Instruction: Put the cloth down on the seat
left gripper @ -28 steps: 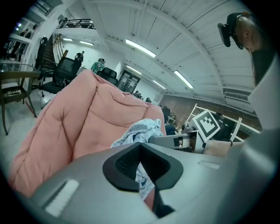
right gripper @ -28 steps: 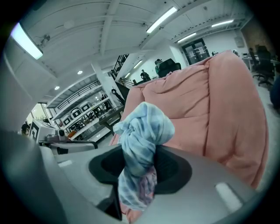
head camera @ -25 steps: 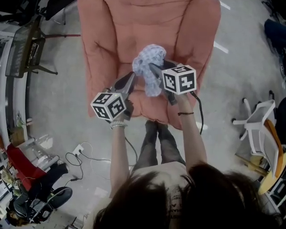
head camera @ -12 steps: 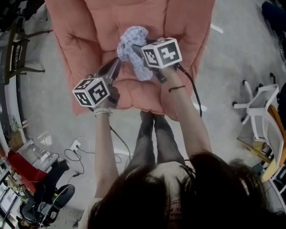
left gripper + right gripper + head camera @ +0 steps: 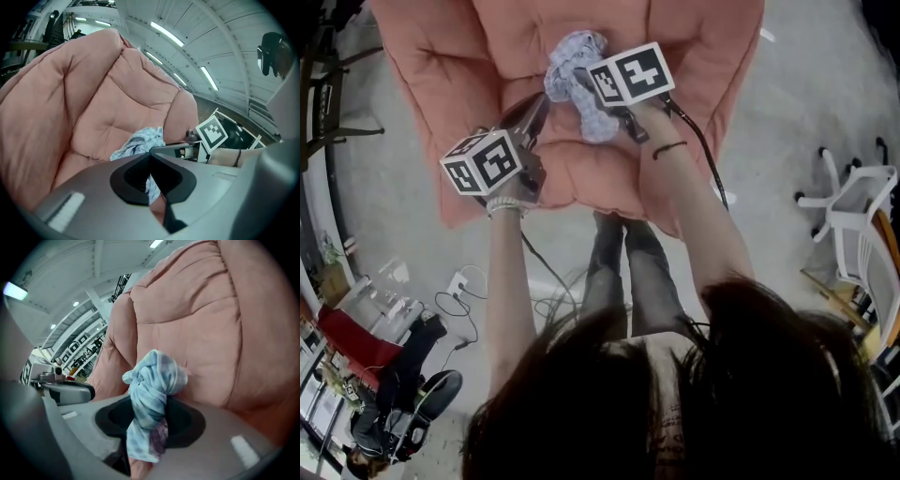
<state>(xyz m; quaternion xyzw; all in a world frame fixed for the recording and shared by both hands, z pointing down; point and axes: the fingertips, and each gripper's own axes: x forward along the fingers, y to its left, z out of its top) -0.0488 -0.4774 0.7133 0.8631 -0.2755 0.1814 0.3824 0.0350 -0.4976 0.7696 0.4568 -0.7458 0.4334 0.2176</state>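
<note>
Shifted farther over the pink seat (image 5: pixel 478 66) than a second ago. Bunched cloth (image 5: pixel 574 67) pinched between right gripper (image 5: pixel 584 82) fingers, over the seat; left gripper (image 5: pixel 540 105) fingers closed together, empty, just beside.

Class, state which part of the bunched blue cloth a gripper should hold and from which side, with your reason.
The narrow twisted waist of the cloth, below its knotted head, approached from the open front of the pink chair. The right gripper is shut there: the bulge above its jaws should resist slipping.
</note>
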